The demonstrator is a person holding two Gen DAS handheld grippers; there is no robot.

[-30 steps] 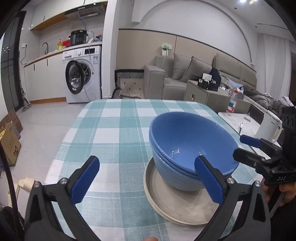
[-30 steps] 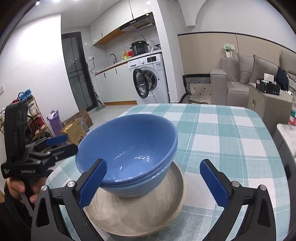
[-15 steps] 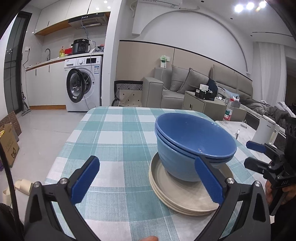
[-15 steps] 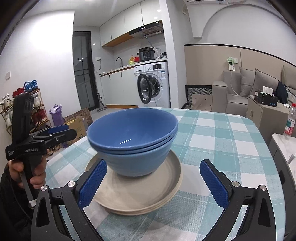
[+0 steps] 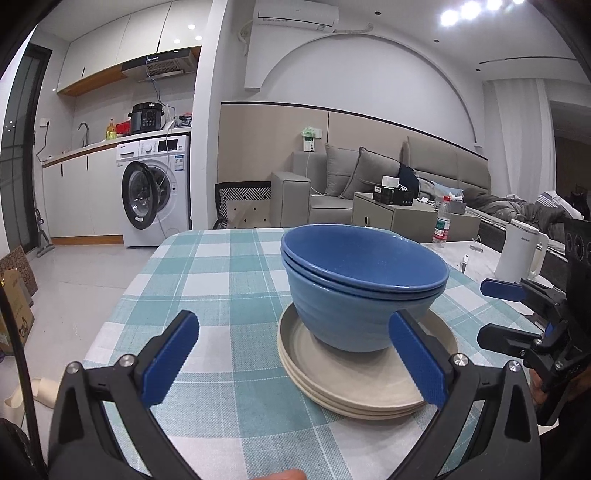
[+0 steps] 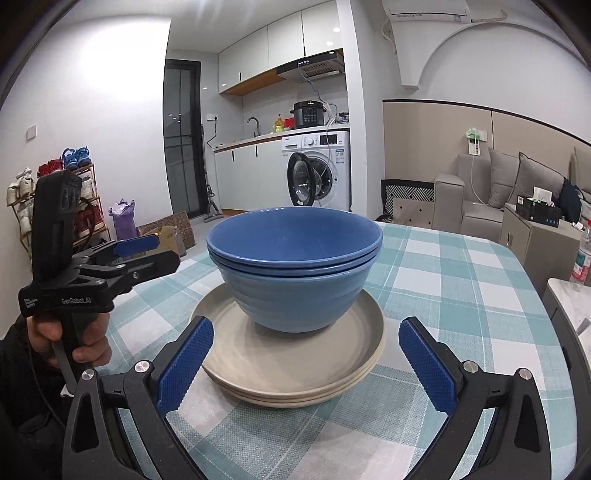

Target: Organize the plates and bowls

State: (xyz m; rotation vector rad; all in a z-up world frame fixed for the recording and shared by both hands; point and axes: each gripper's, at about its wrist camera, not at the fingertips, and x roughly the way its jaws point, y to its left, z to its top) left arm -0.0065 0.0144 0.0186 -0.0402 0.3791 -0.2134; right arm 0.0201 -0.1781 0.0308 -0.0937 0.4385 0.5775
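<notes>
Checked cloth covers the desk (image 6: 461,295). Blue bowls (image 6: 295,280), nested, sit on stacked beige plates (image 6: 295,369). Left hand-held gripper (image 5: 295,363) and right hand-held gripper (image 6: 306,363), jaws spread and empty, have lowered and backed off within the last second; stacking appears complete.

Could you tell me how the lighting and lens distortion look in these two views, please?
Left wrist view: ceiling spotlights flare white at top right; the walls bow, with dark corners. Right wrist view: even light, the blue bowls sharp, the same fisheye curving.
</notes>
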